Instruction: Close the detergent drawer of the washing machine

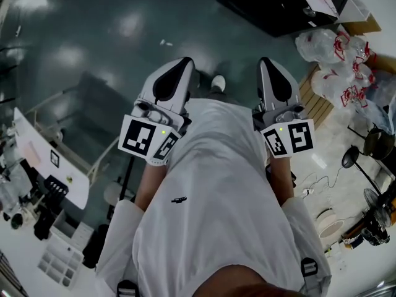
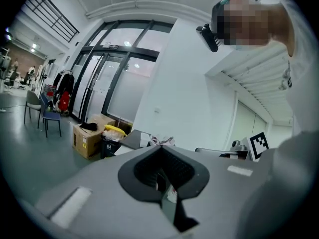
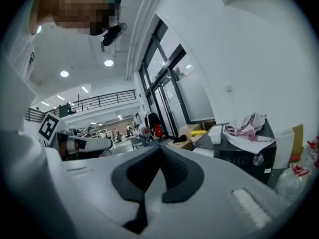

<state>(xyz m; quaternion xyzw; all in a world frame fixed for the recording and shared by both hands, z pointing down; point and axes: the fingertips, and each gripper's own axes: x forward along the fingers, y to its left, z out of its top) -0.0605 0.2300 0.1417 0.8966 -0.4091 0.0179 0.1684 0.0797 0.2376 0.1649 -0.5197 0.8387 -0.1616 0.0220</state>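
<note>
In the head view my left gripper (image 1: 176, 68) and right gripper (image 1: 268, 65) are held close to the person's white shirt (image 1: 216, 190), pointing away over the floor. Both sets of jaws are pressed together with nothing between them. The left gripper (image 2: 160, 152) looks out at a white wall and glass doors. Past the right gripper (image 3: 160, 151) stands a dark front-panel machine with a knob (image 3: 251, 158), crumpled cloth (image 3: 246, 126) on top; it also shows at the head view's top as the dark machine (image 1: 272, 2). I cannot make out a detergent drawer.
Tied plastic bags (image 1: 334, 60) and a wooden pallet (image 1: 315, 101) lie at the right. A white desk with equipment (image 1: 43, 166) is at the left. Cardboard boxes (image 2: 87, 138) and chairs (image 2: 47, 114) stand by the glass doors. Dark glossy floor (image 1: 93, 54) stretches ahead.
</note>
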